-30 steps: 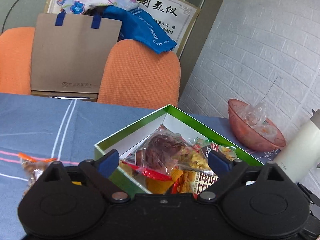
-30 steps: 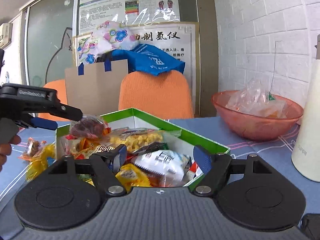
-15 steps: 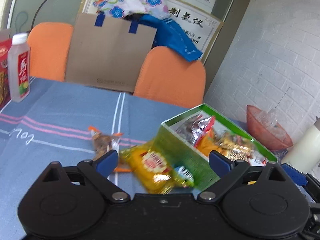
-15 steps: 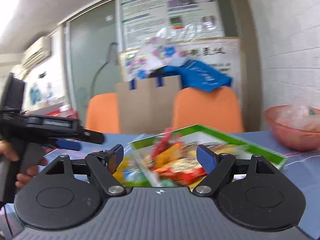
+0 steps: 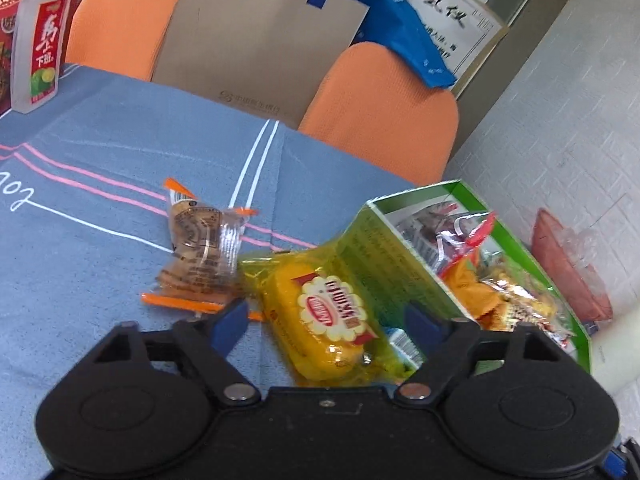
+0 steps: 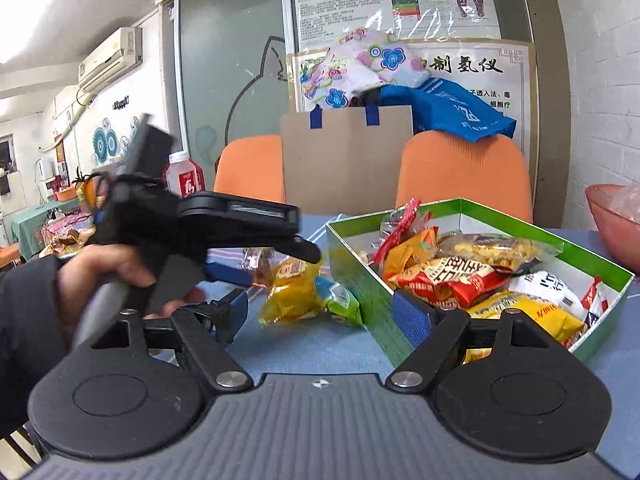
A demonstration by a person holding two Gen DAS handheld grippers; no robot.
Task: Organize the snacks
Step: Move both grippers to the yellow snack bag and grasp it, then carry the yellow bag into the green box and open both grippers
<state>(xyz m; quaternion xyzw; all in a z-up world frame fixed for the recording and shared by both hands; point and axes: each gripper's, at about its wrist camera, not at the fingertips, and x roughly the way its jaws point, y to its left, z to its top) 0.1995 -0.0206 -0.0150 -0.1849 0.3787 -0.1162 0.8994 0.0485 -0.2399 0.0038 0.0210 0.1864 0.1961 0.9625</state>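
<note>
A yellow snack packet [image 5: 324,320] lies on the blue tablecloth against the outer wall of the green box [image 5: 384,248]. My left gripper [image 5: 324,322] points down at it with a finger on either side. Its jaws are closing, and the pads stand clear of the packet. A clear packet with orange ends [image 5: 200,256] lies just to its left. In the right wrist view the box [image 6: 460,205] holds several snack bags, and a small green packet [image 6: 340,300] rests beside the yellow packet [image 6: 290,292]. My right gripper [image 6: 322,312] is open and holds nothing. A hand [image 6: 104,272] holds the left gripper [image 6: 276,268].
A drink bottle [image 5: 38,40] stands at the table's far left. Two orange chairs [image 5: 384,108] and a brown paper bag [image 5: 260,40] are behind the table. A pink bowl [image 5: 568,260] and a white cylinder [image 5: 616,356] sit right of the box.
My left gripper swung left from over the box and dropped toward the yellow packet, its jaws narrowing a little. The right gripper turned left, bringing the left gripper and hand close in view.
</note>
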